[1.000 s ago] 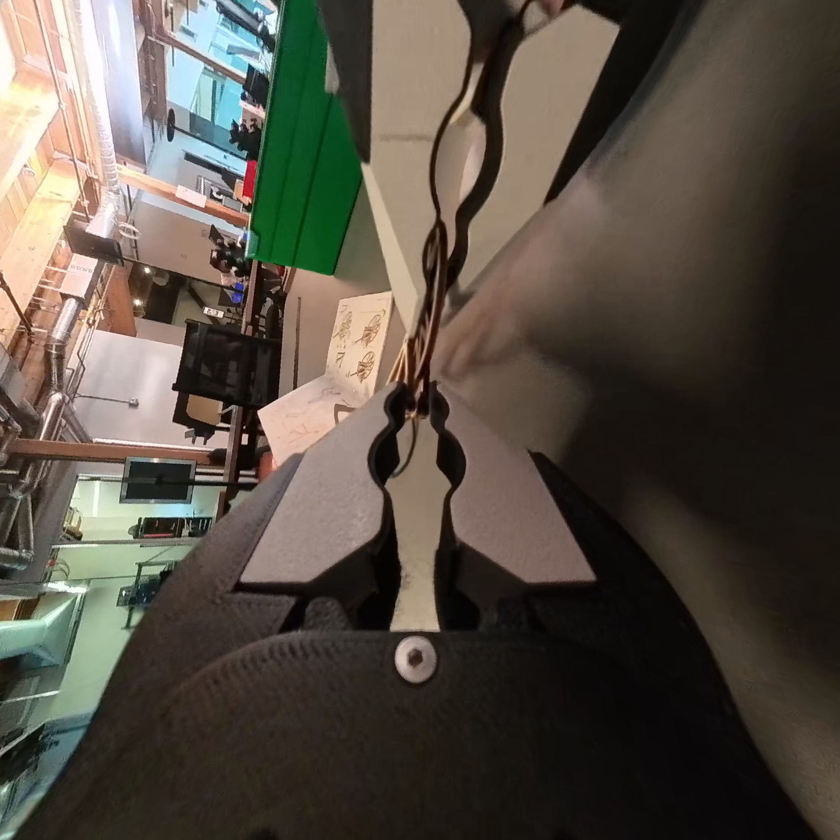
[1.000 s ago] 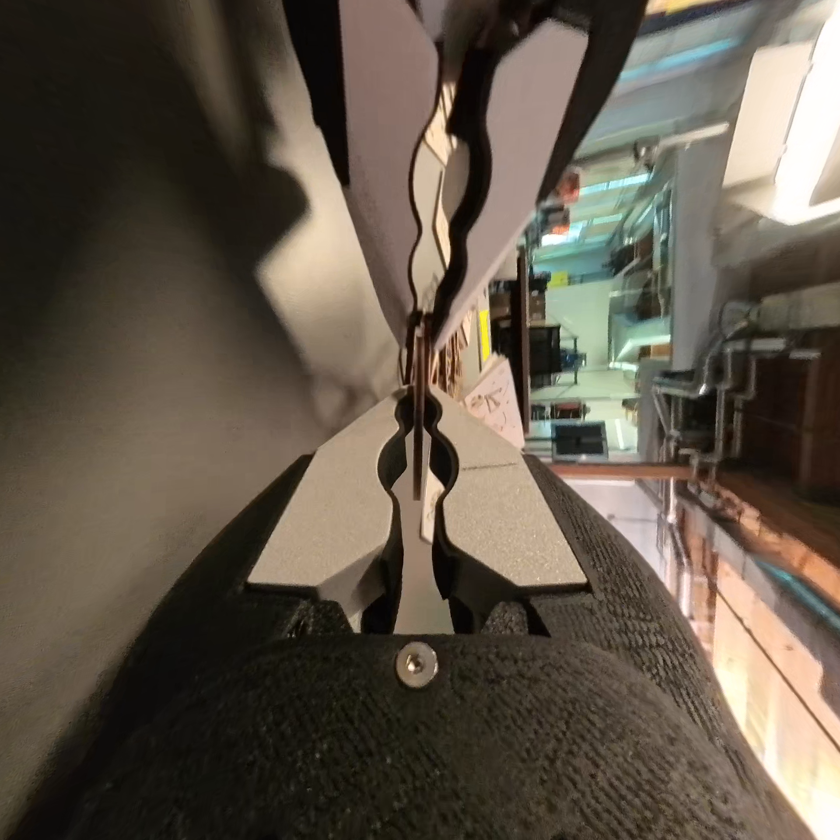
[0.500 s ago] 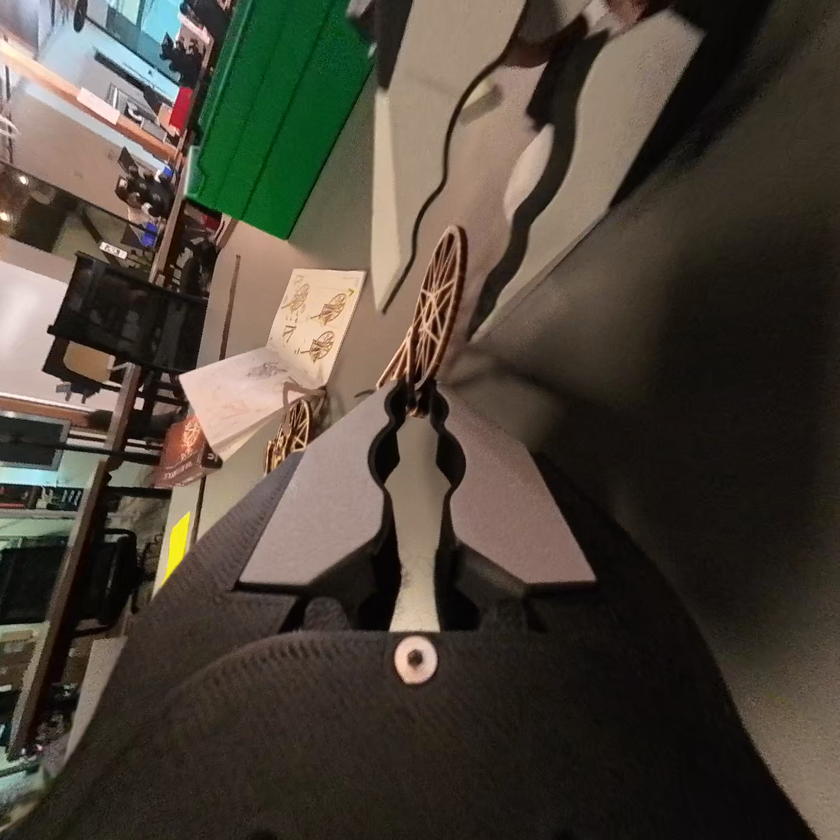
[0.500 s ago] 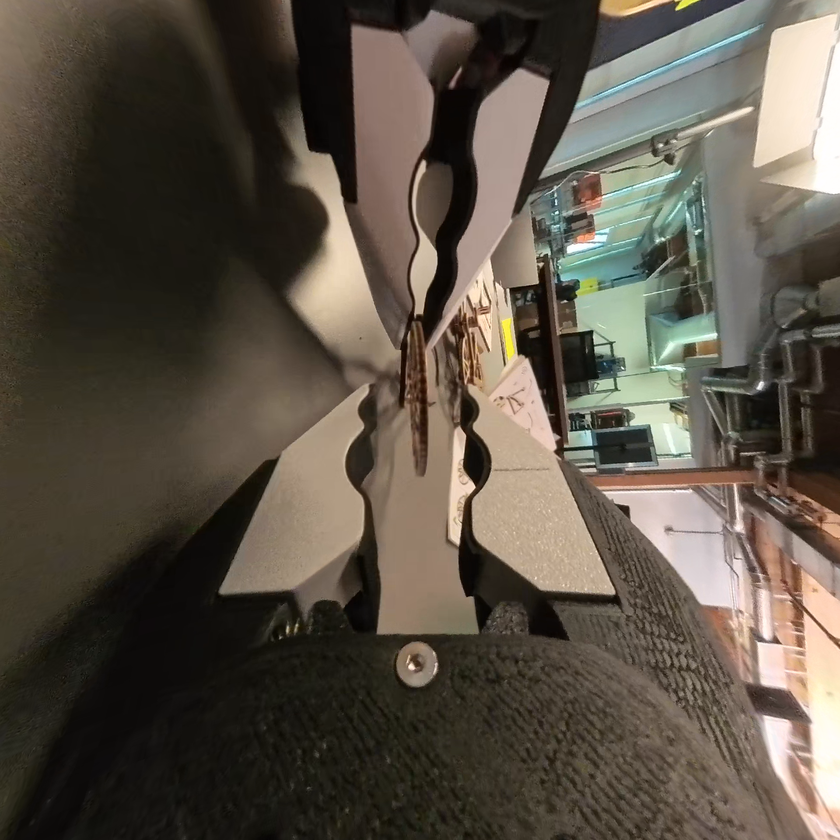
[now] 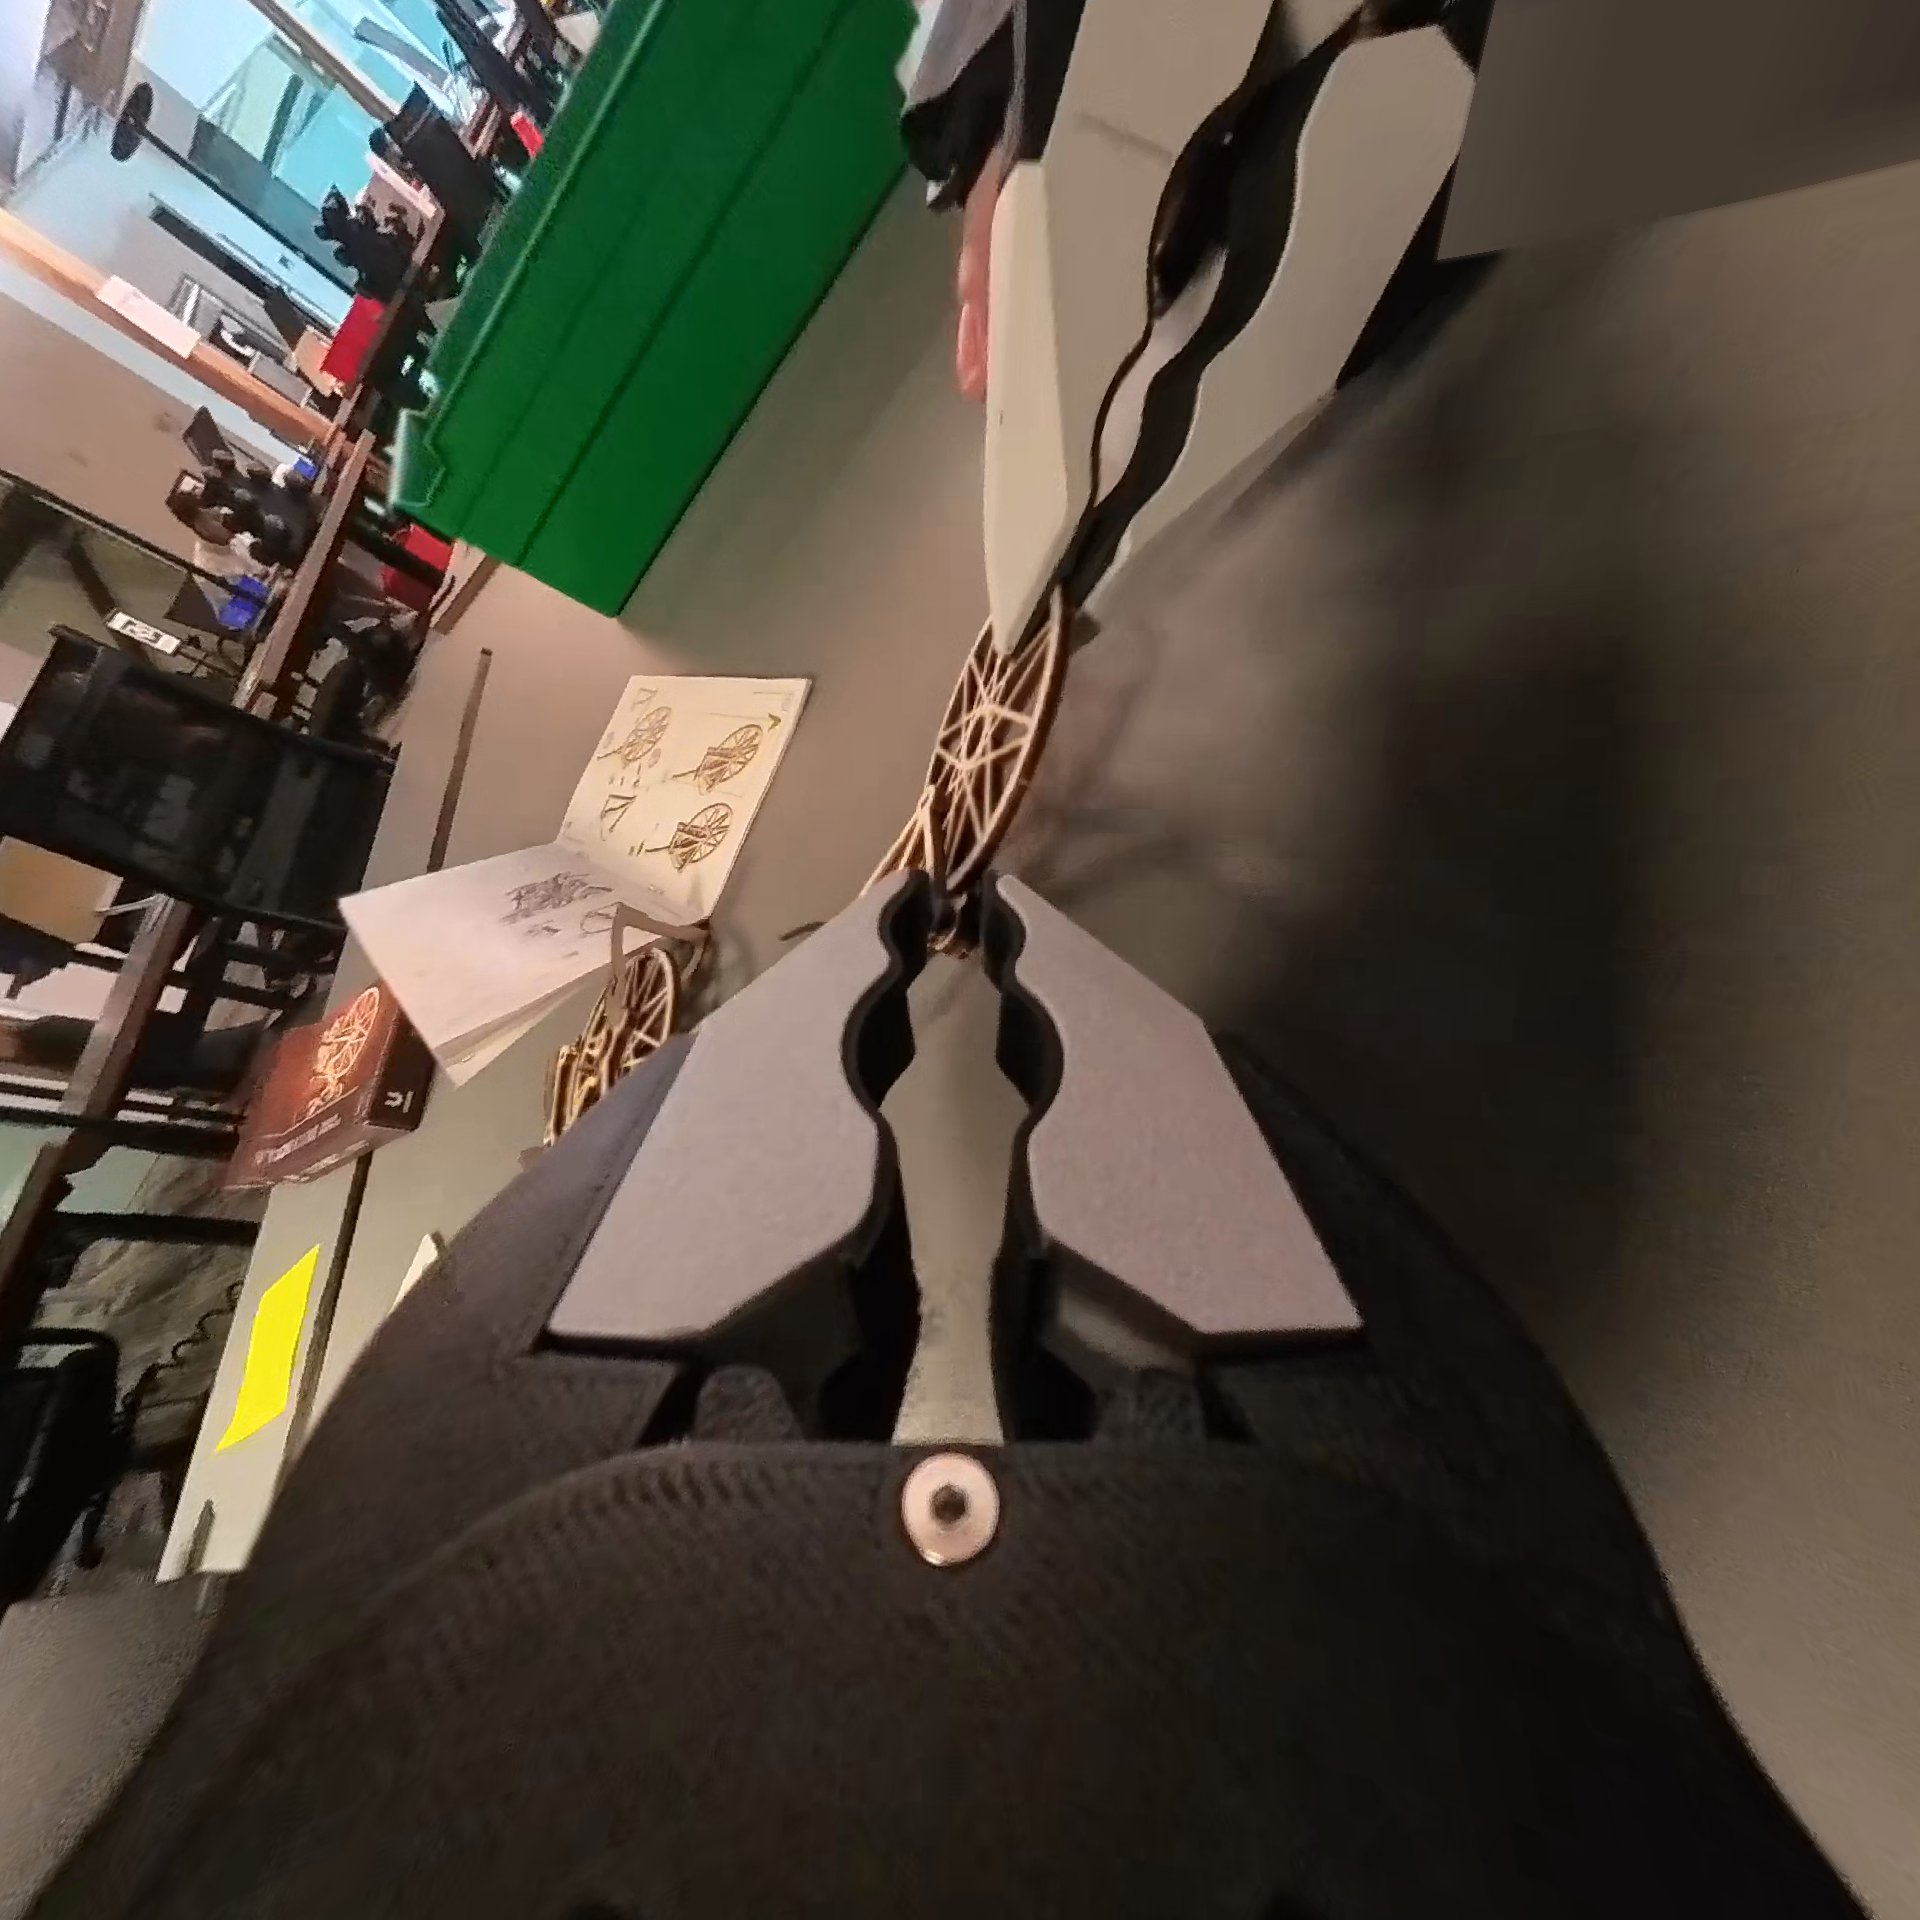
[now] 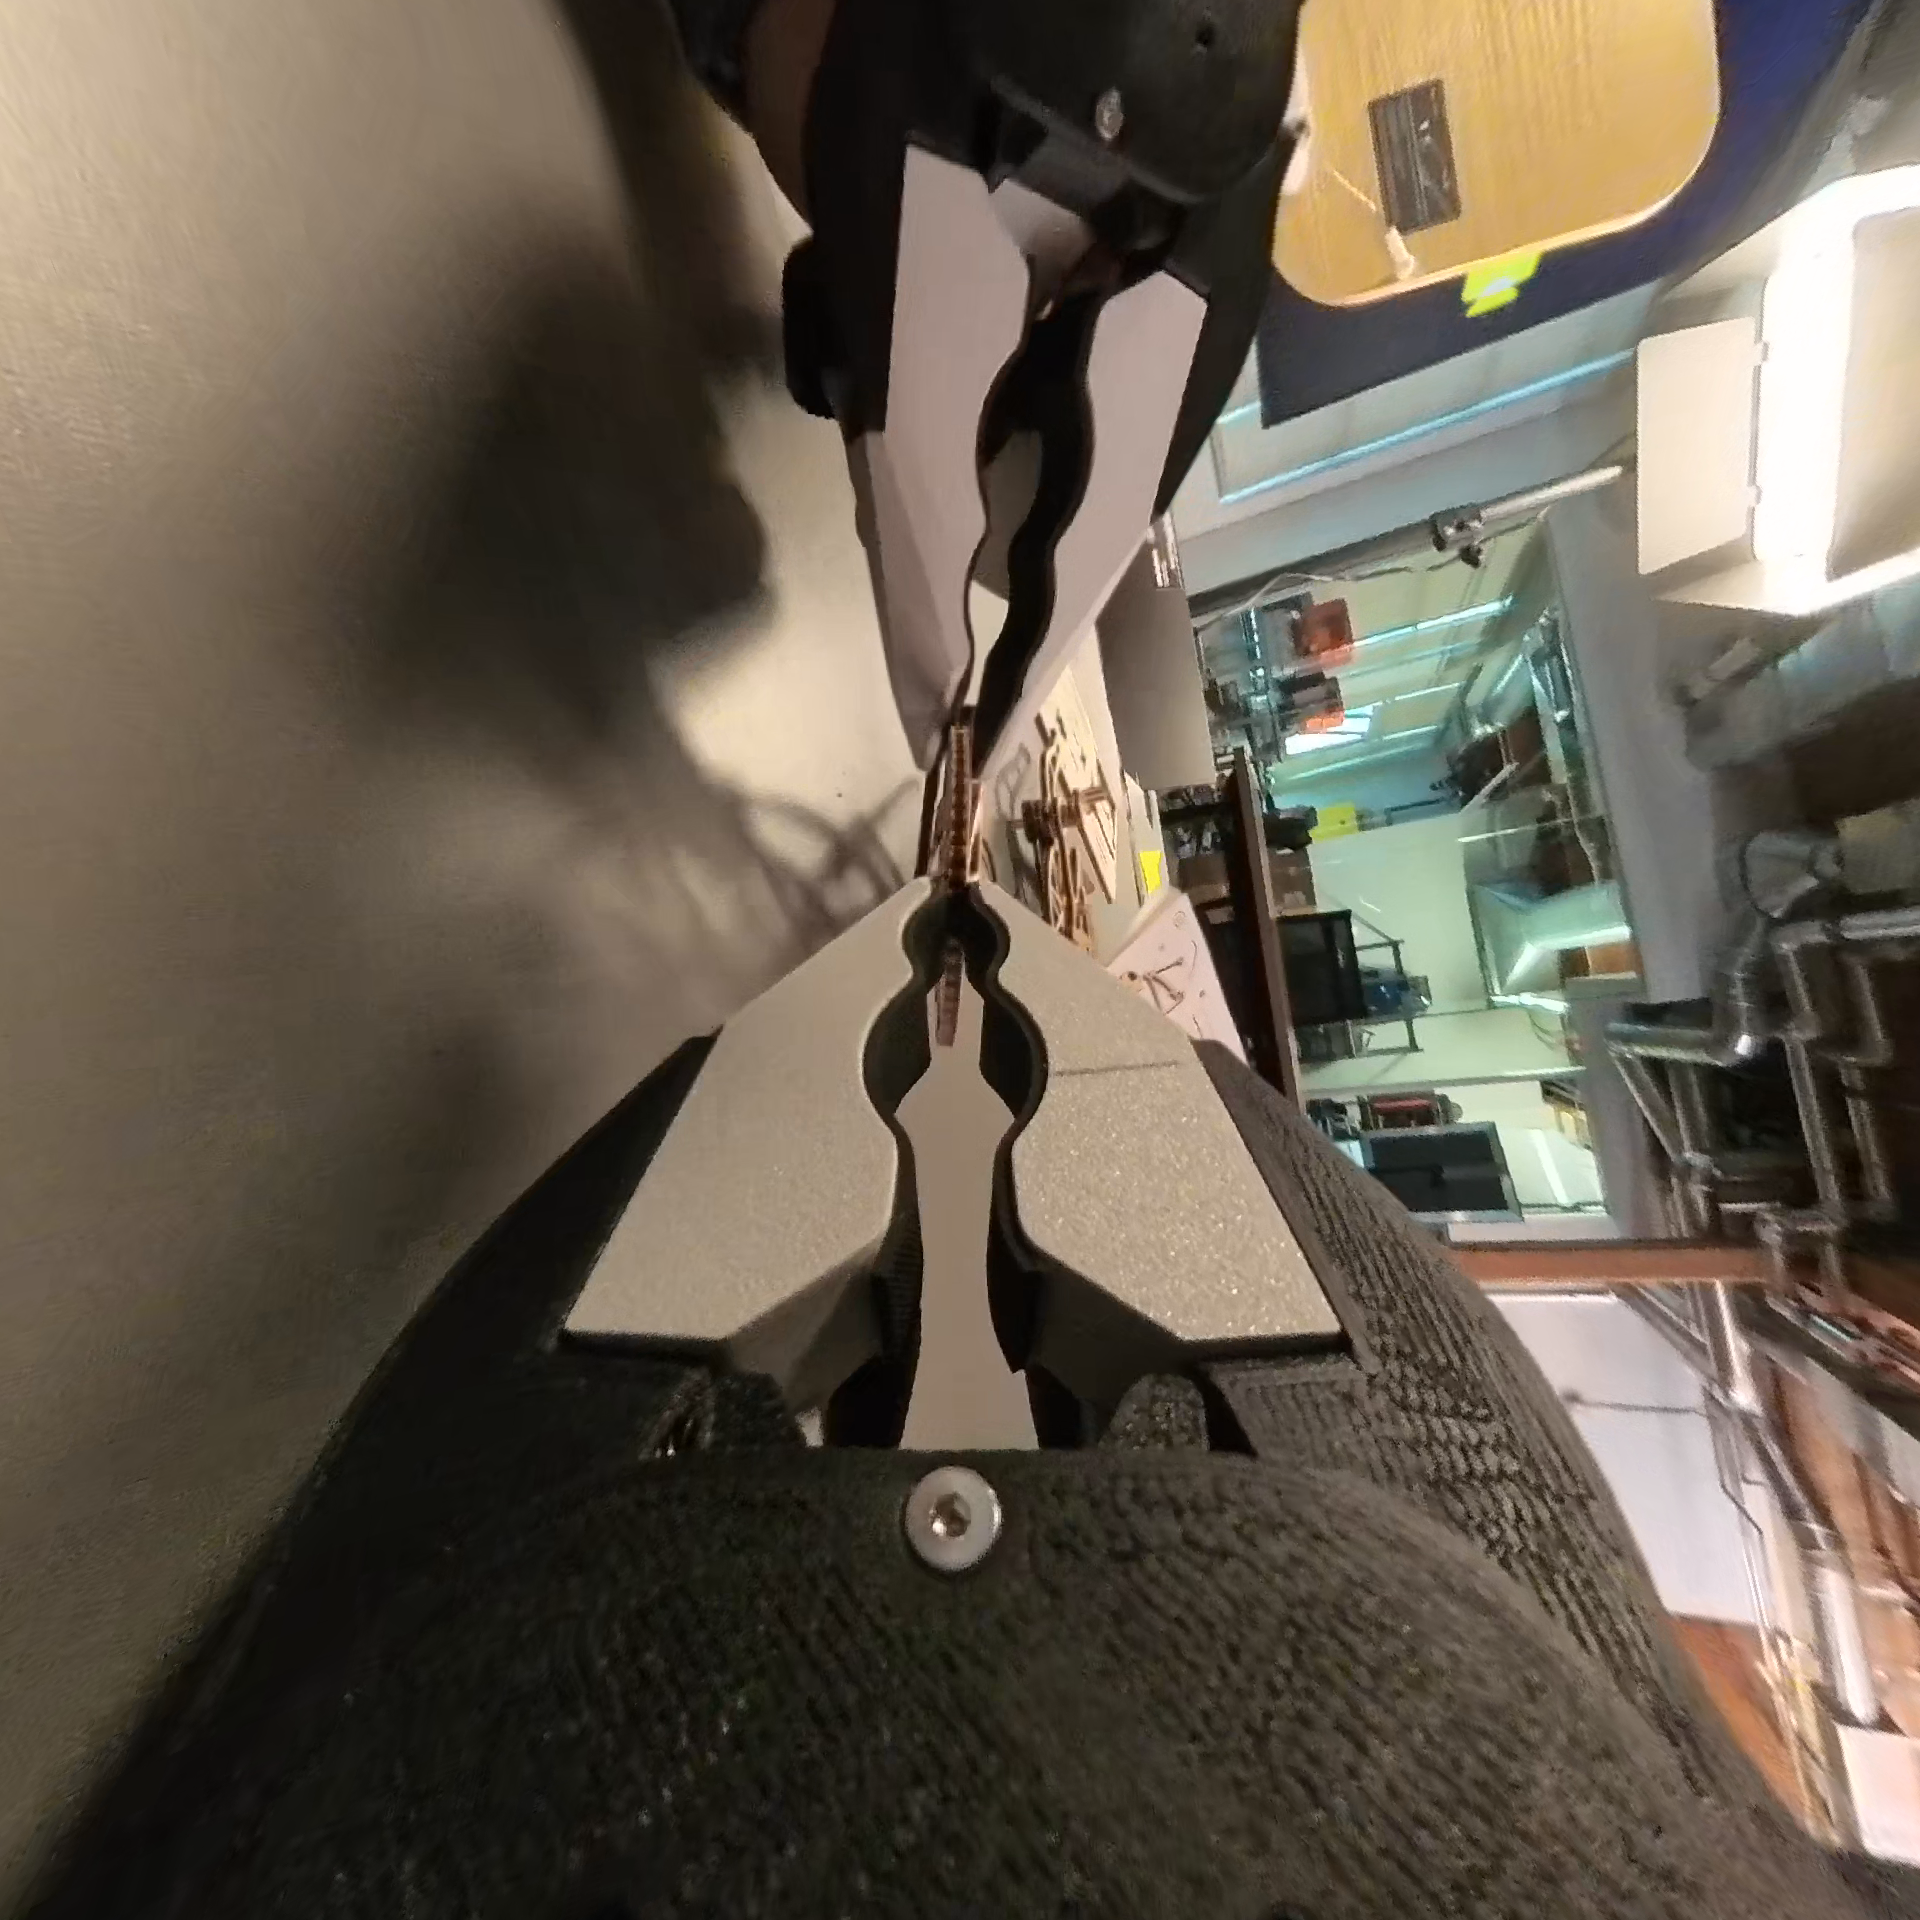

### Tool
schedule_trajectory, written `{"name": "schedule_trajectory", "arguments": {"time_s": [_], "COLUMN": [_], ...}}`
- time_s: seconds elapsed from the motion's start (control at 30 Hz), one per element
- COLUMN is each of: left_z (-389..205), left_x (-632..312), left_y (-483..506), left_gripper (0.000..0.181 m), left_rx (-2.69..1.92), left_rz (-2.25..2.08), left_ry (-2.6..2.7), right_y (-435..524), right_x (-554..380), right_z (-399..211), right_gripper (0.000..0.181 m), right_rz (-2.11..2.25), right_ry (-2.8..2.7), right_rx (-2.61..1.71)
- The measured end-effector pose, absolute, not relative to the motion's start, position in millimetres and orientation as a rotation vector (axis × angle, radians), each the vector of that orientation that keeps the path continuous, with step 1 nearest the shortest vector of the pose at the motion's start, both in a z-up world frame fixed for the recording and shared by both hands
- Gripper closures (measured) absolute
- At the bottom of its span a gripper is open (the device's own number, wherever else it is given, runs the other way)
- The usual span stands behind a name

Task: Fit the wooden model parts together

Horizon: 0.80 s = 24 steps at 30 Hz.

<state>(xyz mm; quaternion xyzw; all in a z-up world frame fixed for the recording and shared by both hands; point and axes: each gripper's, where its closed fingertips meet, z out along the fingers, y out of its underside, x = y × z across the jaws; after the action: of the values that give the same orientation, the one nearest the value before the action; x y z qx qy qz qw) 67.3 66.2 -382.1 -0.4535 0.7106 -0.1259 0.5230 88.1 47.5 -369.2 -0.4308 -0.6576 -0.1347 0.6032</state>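
Both grippers grip the same spoked wooden wheel, one on each side of its rim. Seen from its own camera, the left gripper has its two grey fingers nearly together, pinching the near edge of the wooden wheel. From that camera the wheel stands on edge, showing pale criss-crossing spokes inside a round rim. At the wheel's far edge, the right gripper reaches in from the opposite side, its tips closed on the rim.

From the right camera, the right gripper is narrowed onto the wheel, which appears edge-on as a thin toothed brown strip running between its fingertips. The left gripper meets the wheel's far end, fingers closed on it.

All of this is held just above a grey table, which appears tilted sideways in both views.

Beyond the wheel, well apart from it on the table, lies an open instruction booklet with drawings. Just beside the booklet stands a part-built wooden model. Near that sits a dark box. Farther from the wheel, past the booklet, is a green bin.
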Motion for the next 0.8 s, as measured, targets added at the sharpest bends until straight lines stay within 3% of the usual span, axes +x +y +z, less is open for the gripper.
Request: {"name": "schedule_trajectory", "arguments": {"time_s": [0.3, 0.6, 0.8], "left_z": [-373.4, -322.3, -323.3], "left_x": [66.3, 70.3, 61.4], "left_y": [65.3, 57.2, 67.2], "left_gripper": [0.173, 0.173, 0.173], "left_rx": [-1.175, -1.385, -1.517], "left_rz": [-0.561, -1.080, -1.395], "left_ry": [1.628, 1.382, 1.242], "right_y": [48.4, 48.8, 65.9], "right_x": [87.7, 91.4, 80.5], "right_z": [-360.0, -309.3, -307.2], "right_gripper": [0.181, 0.181, 0.181], "right_rz": [-0.177, 0.611, 0.802], "right_ry": [-1.481, -1.319, -1.441], "right_rx": [-1.022, -1.416, -1.587]}}
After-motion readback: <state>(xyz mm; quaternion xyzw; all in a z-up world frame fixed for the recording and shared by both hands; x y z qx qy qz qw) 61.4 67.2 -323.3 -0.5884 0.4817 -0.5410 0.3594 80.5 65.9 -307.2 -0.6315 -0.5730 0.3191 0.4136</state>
